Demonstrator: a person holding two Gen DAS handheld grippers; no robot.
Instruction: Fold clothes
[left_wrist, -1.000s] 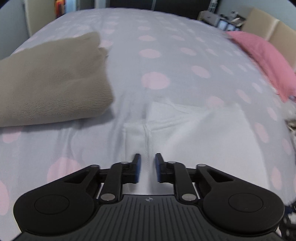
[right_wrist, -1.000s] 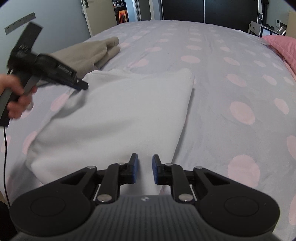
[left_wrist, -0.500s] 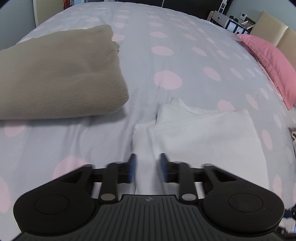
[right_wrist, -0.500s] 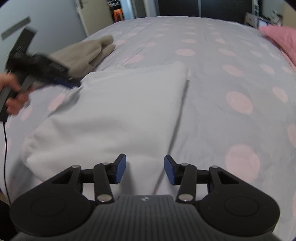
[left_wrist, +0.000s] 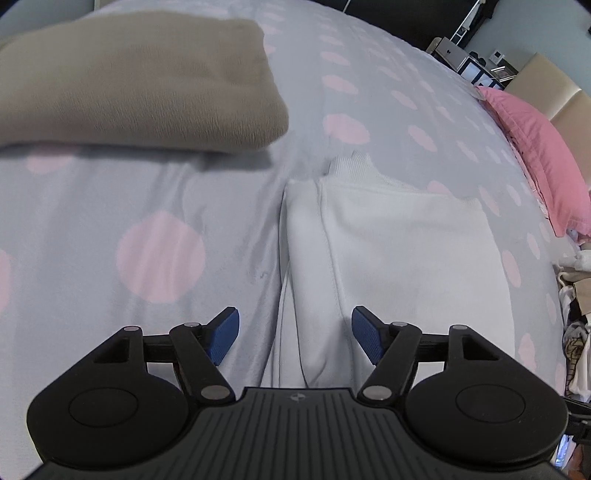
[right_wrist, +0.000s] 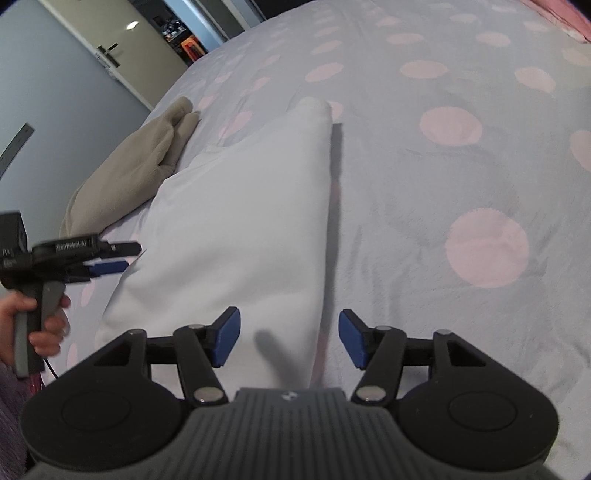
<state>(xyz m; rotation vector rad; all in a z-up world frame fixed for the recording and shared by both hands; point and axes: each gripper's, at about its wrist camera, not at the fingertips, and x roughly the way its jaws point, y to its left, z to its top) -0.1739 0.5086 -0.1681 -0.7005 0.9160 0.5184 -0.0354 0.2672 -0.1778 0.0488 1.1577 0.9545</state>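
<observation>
My left gripper (left_wrist: 295, 334) hangs over the near edge of the white garment (left_wrist: 399, 251), which lies folded on the bedspread (left_wrist: 110, 206), grey with pink dots. Its jaws have just been opening and stand wide, the blue pads (left_wrist: 223, 338) clear of the cloth; the garment's folded left edge runs up between them, ungripped. A ribbed cuff (left_wrist: 349, 166) pokes out at the garment's far end. Beyond it, to the left and apart from it, lies a folded tan fleece (left_wrist: 140, 85). A pink pillow (left_wrist: 539, 162) sits at the bed's right side.

My right gripper (right_wrist: 290, 341) is over the garment's other near corner, its jaws also just opened and wide, pads off the fabric; the garment's right edge passes between them. In this view my left hand (right_wrist: 33, 321) holds the left gripper's handle beside the garment, its jaws parted on nothing.
</observation>
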